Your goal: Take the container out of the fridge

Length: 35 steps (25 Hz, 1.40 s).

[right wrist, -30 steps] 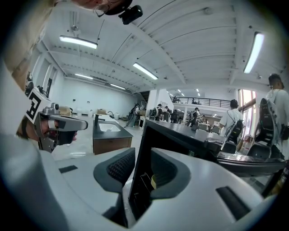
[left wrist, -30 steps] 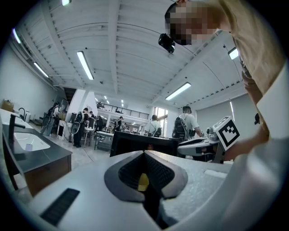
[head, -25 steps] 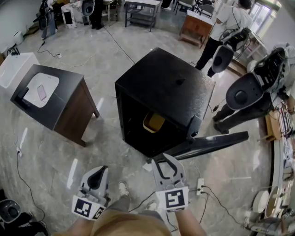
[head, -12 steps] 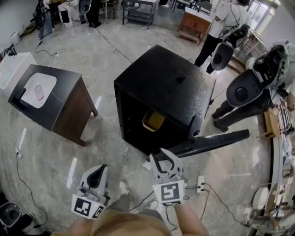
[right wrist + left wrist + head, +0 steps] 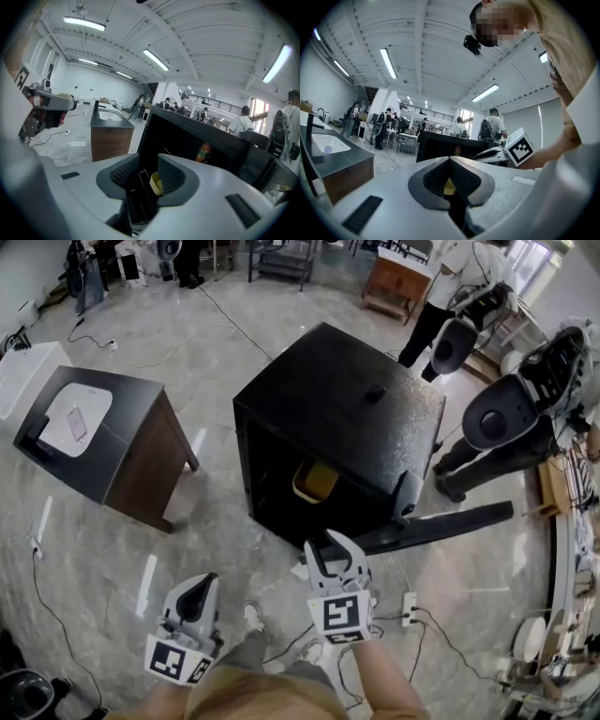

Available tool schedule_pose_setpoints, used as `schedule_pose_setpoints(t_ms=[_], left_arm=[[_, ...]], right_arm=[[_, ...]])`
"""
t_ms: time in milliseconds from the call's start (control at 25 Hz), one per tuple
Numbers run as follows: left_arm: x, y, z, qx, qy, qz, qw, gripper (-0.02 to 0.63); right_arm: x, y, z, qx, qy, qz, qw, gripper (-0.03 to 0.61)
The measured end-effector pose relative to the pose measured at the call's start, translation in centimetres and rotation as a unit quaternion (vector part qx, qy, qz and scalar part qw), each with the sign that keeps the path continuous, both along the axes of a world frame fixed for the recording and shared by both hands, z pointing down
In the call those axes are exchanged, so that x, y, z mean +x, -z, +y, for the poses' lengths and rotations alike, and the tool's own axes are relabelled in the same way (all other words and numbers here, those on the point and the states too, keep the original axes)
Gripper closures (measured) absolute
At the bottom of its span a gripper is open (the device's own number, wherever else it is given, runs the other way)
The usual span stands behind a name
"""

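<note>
A black fridge [image 5: 337,413] stands on the floor with its door [image 5: 441,524] swung open to the right. Inside it a yellow container [image 5: 316,481] rests on a wire shelf. In the right gripper view the container [image 5: 155,183] shows past the jaws, well beyond them. My right gripper [image 5: 333,547] hangs in front of the open fridge, open and empty [image 5: 147,160]; its jaws have just opened a little further. Lower left, my left gripper [image 5: 200,585] is shut with its tips together [image 5: 450,161], holding nothing, and points level at the fridge [image 5: 440,147].
A wooden cabinet with a dark top and a sink [image 5: 103,442] stands left of the fridge. A power strip [image 5: 409,608] and cables lie on the floor by the door. People and equipment [image 5: 506,418] crowd the right. An orange bottle [image 5: 203,152] sits inside the fridge.
My right gripper has moved a little closer to the fridge's open front and lower. The left gripper has barely shifted.
</note>
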<state>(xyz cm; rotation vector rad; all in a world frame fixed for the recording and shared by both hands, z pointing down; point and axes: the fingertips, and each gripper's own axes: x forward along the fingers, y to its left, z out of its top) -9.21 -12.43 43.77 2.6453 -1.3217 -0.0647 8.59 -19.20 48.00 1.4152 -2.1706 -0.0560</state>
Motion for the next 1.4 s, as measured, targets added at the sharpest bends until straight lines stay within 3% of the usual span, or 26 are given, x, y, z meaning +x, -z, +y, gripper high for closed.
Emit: schedule_pose_setpoints(t_ms=[760, 1400], left_arm=[[0.5, -1.3, -0.9, -0.006, -0.006, -0.004, 1.0, 0.612], [-0.3, -2.7, -2.3, -0.01, -0.006, -0.016, 0.9998, 0.612]], right_arm=[[0.3, -4.1, -3.2, -0.03, -0.004, 0.018, 0.999, 0.449], [-0.1, -8.6, -6.6, -0.066, 0.013, 0.062, 0.996, 0.439]])
